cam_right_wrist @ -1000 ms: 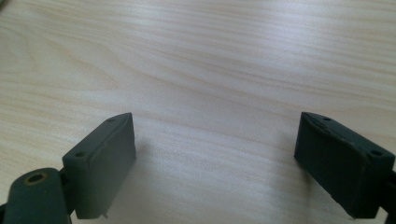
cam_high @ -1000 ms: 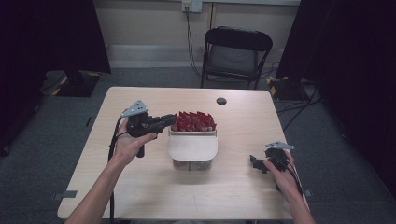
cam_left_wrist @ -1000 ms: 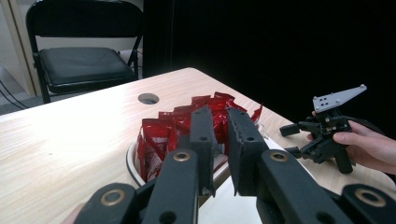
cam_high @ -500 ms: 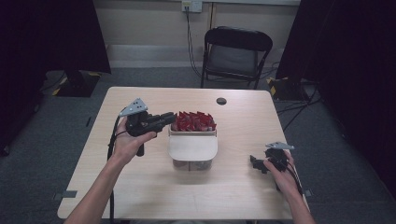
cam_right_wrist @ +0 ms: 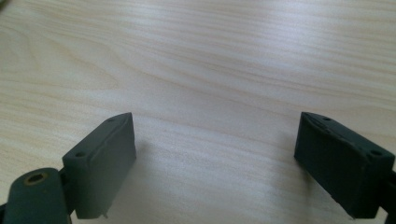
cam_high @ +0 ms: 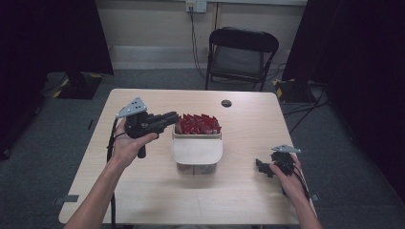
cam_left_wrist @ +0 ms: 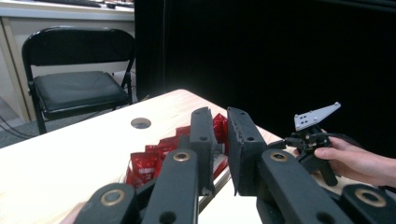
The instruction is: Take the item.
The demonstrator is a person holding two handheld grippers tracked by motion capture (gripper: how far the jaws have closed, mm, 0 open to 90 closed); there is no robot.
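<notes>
A white box (cam_high: 197, 151) stands mid-table with several red packets (cam_high: 197, 123) packed upright in its far half. My left gripper (cam_high: 174, 116) is held level just left of the packets, jaws pointing at them. In the left gripper view its jaws (cam_left_wrist: 220, 116) stand shut with only a thin slit and nothing between them, and the red packets (cam_left_wrist: 144, 164) lie just beyond. My right gripper (cam_high: 260, 166) rests low at the table's right front. Its jaws (cam_right_wrist: 215, 135) stand wide open over bare wood.
A small dark round disc (cam_high: 226, 103) sits in the table top behind the box. A black folding chair (cam_high: 241, 52) stands past the far edge. The light wooden table (cam_high: 143, 191) has bare wood in front of the box and between the hands.
</notes>
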